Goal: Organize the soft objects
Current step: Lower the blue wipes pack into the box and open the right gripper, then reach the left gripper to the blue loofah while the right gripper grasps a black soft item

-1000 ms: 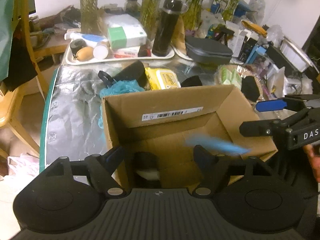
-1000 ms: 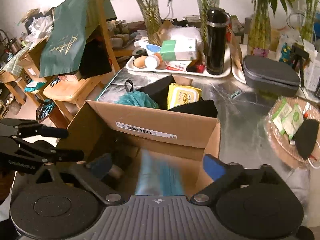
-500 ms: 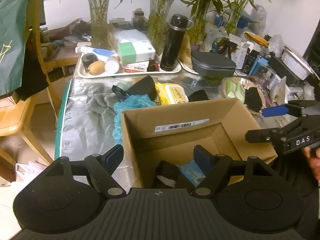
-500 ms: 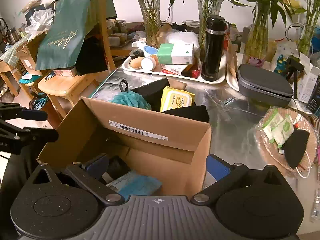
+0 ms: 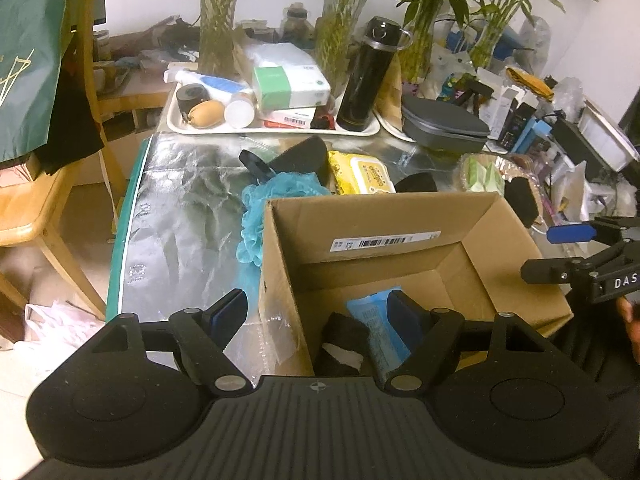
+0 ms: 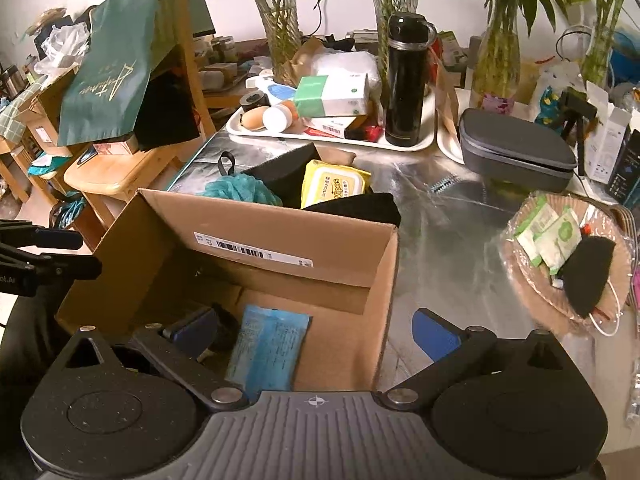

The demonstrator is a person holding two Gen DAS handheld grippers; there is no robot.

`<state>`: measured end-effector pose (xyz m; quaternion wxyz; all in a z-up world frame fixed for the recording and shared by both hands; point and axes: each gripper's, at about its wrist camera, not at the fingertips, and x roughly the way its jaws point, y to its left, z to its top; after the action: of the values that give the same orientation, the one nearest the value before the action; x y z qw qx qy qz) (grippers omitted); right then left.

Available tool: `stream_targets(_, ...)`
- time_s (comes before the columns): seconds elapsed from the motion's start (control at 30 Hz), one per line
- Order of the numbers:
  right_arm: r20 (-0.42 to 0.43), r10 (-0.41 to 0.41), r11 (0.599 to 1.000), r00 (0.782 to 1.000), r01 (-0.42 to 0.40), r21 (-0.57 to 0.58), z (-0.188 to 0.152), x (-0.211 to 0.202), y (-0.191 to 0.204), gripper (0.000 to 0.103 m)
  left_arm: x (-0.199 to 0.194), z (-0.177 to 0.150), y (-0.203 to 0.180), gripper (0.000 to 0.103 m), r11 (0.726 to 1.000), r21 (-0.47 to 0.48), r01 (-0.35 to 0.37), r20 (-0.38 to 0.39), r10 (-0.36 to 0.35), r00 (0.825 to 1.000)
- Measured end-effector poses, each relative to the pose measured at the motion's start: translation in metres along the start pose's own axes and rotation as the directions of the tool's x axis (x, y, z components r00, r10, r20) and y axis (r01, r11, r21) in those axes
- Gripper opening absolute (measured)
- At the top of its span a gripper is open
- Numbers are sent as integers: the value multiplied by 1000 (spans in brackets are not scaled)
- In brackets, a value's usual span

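Observation:
An open cardboard box point(image 5: 400, 216) point(image 6: 280, 232) stands on the silver-covered table. A blue packet point(image 5: 370, 320) point(image 6: 268, 344) lies flat on its bottom beside a black soft item point(image 5: 344, 336). Behind the box lie a teal bath puff point(image 5: 276, 196) point(image 6: 240, 192), a yellow wipes pack point(image 5: 366, 172) point(image 6: 332, 186), a black foam piece point(image 5: 304, 156) and a black cloth point(image 6: 360, 208). My left gripper point(image 5: 316, 312) point(image 6: 52, 252) hangs open over the box's near left corner, holding nothing. My right gripper point(image 6: 314, 330) point(image 5: 560, 252) is open and straddles the box's right wall, also holding nothing.
A white tray point(image 5: 208, 130) at the back holds a black bottle point(image 5: 368, 76) and a tissue box point(image 5: 290, 86). A grey case point(image 6: 516, 152) and a woven plate point(image 6: 532, 292) with sachets and a black mask sit to the right. A wooden chair point(image 5: 28, 208) stands left.
The blue packet was a blur in the air over the box a second ago; now it lies on the box's bottom. Both grippers have stayed open over the box.

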<state>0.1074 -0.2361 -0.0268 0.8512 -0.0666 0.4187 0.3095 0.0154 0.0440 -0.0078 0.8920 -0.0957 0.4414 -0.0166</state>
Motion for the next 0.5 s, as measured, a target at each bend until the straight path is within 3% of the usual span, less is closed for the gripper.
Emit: stream_targets(0.5,18,-33,999,999,33,4,16,2,-13,103,8,8,0,77,1000,-14,26,31,-26,999)
